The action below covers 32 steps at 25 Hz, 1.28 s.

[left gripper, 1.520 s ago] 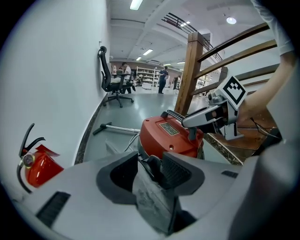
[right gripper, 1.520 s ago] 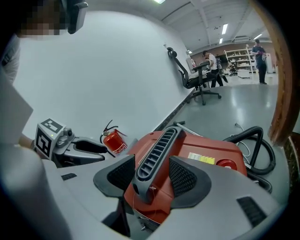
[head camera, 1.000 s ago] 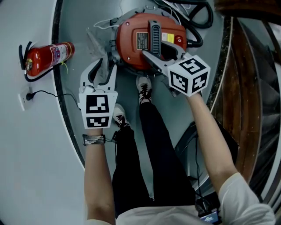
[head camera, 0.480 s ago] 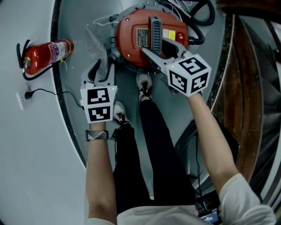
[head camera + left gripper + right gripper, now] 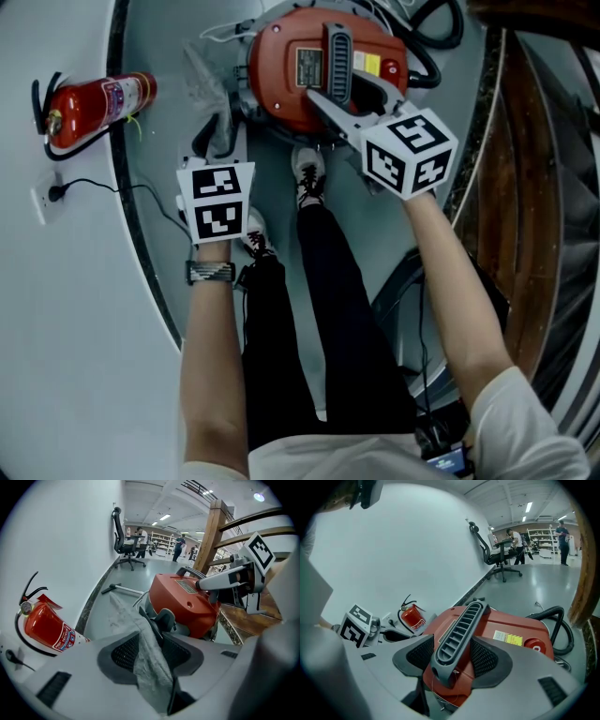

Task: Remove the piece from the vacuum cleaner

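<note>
The red vacuum cleaner [image 5: 281,66] [image 5: 187,604] [image 5: 511,625] stands on the grey floor ahead of my feet. Its grey slotted handle [image 5: 336,56] [image 5: 459,630] runs across the top, and my right gripper [image 5: 342,89] [image 5: 452,653] is shut on it, one pad on each side. A limp grey cloth piece [image 5: 208,80] [image 5: 150,653] trails from the cleaner's left side. My left gripper [image 5: 217,141] [image 5: 150,639] straddles a fold of it; its jaws are closing, and the pads do not visibly pinch the fold.
A red fire extinguisher [image 5: 89,108] [image 5: 44,625] lies left by the white wall, near a socket with a cable [image 5: 52,192]. The black hose [image 5: 431,37] [image 5: 560,625] coils behind the cleaner. My shoes [image 5: 307,178] stand just before it. Wooden stairs [image 5: 534,141] rise at the right.
My left gripper has moved forward towards the cleaner, so its jaws now lie around the grey cloth. The right gripper stays on the handle.
</note>
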Motion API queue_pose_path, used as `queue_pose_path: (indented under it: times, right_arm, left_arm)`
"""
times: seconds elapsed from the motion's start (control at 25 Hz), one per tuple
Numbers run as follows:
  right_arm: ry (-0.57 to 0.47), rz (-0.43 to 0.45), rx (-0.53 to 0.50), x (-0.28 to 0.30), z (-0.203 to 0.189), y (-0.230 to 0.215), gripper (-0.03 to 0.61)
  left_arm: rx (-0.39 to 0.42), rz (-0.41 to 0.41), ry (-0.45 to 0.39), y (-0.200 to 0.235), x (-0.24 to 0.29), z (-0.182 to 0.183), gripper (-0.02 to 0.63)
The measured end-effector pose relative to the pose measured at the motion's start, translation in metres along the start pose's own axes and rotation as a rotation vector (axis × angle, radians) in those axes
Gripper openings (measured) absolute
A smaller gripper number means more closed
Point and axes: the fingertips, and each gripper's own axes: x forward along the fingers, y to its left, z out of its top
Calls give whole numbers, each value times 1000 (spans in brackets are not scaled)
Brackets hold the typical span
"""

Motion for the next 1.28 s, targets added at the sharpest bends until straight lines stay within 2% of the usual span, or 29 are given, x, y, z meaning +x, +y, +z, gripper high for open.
queue_pose_path:
  times: [0.16, 0.4, 0.52, 0.68, 0.96, 1.16, 1.28]
  right_arm:
    - [-5, -5, -8, 0, 0, 0, 235]
    - [-7, -8, -13, 0, -1, 0, 235]
    - [-13, -13, -20, 0, 0, 1, 235]
    - [-14, -15, -23, 0, -1, 1, 235]
    - [-13, -14, -24, 0, 0, 1, 235]
    - [-13, -13, -25, 0, 0, 1, 235]
    - [-6, -10, -34, 0, -1, 1, 235]
  left_arm:
    - [24, -2, 0, 0, -1, -1, 125]
    - [-146, 8, 12, 14, -5, -6, 69]
    - [-130, 33, 23, 17, -5, -7, 61]
    - [-107, 57, 28, 16, -2, -8, 87]
    - [-148, 78, 18, 18, 0, -7, 94]
    - [-170, 77, 27, 23, -1, -7, 48]
    - [-143, 71, 37, 24, -2, -8, 43]
